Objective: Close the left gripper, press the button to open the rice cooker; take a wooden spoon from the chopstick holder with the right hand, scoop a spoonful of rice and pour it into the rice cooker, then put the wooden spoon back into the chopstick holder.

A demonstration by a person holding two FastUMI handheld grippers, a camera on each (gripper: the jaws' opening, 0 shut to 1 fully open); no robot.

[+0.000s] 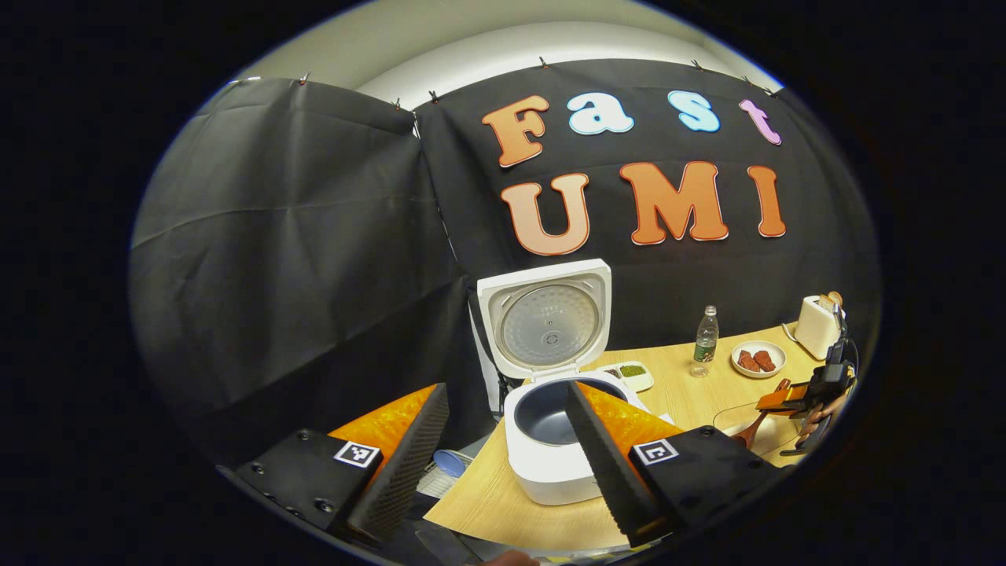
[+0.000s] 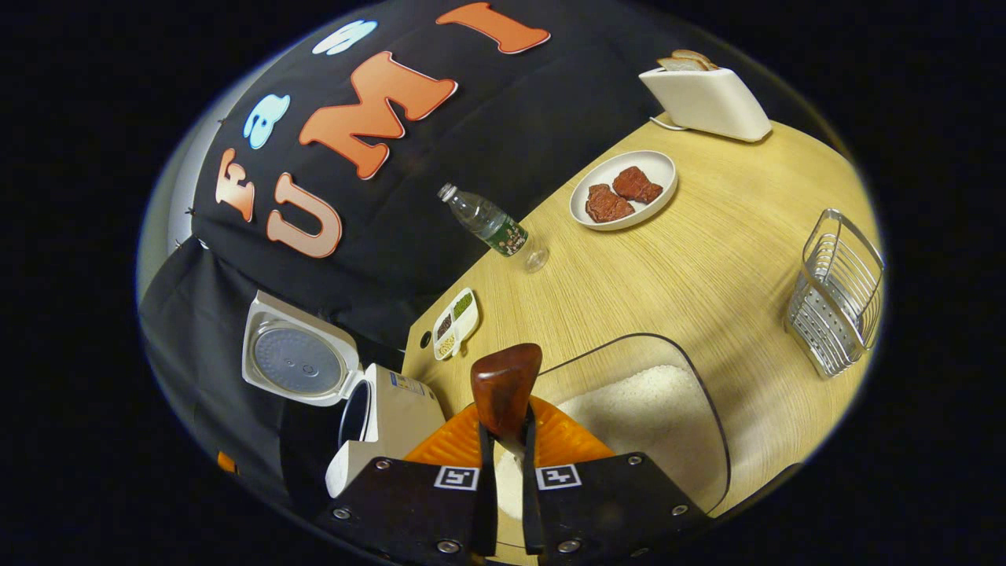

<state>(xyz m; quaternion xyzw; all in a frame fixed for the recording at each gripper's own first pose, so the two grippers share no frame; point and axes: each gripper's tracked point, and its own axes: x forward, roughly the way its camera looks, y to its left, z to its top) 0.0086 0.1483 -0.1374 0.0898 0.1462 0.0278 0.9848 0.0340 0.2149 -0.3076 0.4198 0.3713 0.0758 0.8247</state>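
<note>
Rice cooker, white with its round-plated lid [image 1: 548, 318] raised, sits at your wooden worktop's [image 2: 707, 259] far left corner. Your right gripper [image 2: 503, 440] clamps the brown wooden spoon [image 2: 504, 389] over the clear rice container [image 2: 668, 393], seemingly dipped in; your left gripper [image 1: 503, 448] hangs released

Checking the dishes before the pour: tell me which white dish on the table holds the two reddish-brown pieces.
The round white plate near the toaster. The other white dish beside the rice cooker is a long, divided tray of small grains.
</note>
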